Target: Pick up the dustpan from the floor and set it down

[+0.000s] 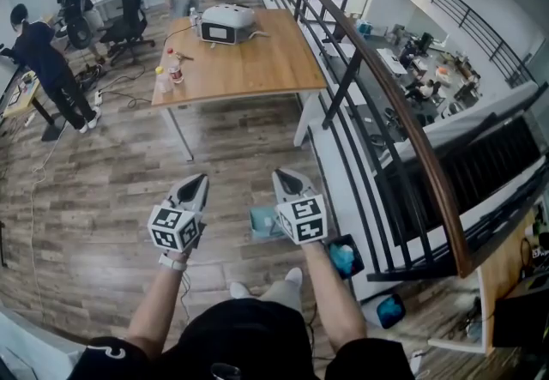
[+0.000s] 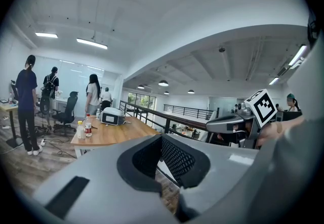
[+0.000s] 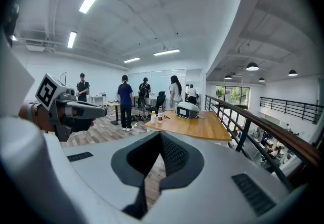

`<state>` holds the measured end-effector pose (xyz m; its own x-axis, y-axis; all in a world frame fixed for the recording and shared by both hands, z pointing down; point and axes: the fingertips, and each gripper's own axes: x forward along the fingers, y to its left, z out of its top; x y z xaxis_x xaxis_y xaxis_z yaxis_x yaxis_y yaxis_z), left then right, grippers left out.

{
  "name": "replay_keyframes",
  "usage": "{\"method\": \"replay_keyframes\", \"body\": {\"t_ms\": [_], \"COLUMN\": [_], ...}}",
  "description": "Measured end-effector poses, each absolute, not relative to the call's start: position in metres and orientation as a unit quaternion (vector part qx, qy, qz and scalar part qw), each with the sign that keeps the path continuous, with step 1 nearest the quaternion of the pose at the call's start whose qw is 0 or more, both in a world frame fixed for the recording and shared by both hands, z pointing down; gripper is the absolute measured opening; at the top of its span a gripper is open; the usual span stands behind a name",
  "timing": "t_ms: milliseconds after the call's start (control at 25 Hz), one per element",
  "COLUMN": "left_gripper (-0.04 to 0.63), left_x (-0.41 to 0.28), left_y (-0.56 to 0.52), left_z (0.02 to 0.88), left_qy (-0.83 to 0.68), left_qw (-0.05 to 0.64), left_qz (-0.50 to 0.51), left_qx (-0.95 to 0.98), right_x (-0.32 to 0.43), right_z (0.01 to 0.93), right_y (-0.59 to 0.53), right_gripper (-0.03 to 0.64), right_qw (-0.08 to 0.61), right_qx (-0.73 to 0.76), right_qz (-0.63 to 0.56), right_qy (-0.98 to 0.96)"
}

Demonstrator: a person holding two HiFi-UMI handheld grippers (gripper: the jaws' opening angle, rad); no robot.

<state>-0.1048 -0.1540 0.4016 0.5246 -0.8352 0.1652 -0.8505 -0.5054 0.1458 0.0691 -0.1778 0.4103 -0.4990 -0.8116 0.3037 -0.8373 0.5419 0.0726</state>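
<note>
Nearest to us are our own forearms, reaching forward over the brown wood-plank floor (image 1: 103,198). Each hand carries a tool with a marker cube. The left hand-held gripper (image 1: 199,178) has its jaws closed together, tip against tip, with nothing between them. The right hand-held gripper (image 1: 281,172) is the same, jaws together and empty. The two sit side by side, apart from each other, and point roughly level out into the room.

Below them the pale teal plastic dustpan (image 1: 260,220) lies on the floor, just beyond our white shoes (image 1: 294,277). It lies close to the foot of the dark metal railing with a brown wooden handrail (image 1: 386,104). From the head view we see the dustpan between the two tools, partly hidden behind the right one.

Further out stands a light wooden counter on white legs (image 1: 249,69), its right edge alongside the railing. Two small plastic bottles (image 1: 175,69) stand by its left edge, towards the near corner. A white and grey box-shaped machine (image 1: 227,24) sits at its far edge.

Beyond the counter's left side we see a black office chair (image 1: 130,14). Several people (image 1: 47,69) stand near desks at the far end of the room.
</note>
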Motion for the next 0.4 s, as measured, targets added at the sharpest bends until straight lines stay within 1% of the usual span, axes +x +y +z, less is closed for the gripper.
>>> {"method": "replay_keyframes", "body": {"t_ms": [400], "left_gripper": [-0.003], "left_x": [-0.1040], "left_y": [-0.1581], "left_z": [0.3998], "left_qy": [-0.486], "left_qw": [0.099], "left_qz": [0.035], "left_qx": [0.868], "right_x": [0.0698], "right_z": [0.4048], "right_y": [-0.1800], "right_gripper": [-0.005], "right_qw": [0.150], "right_qx": [0.476], "right_qz": [0.038], "right_qy": [-0.866]}}
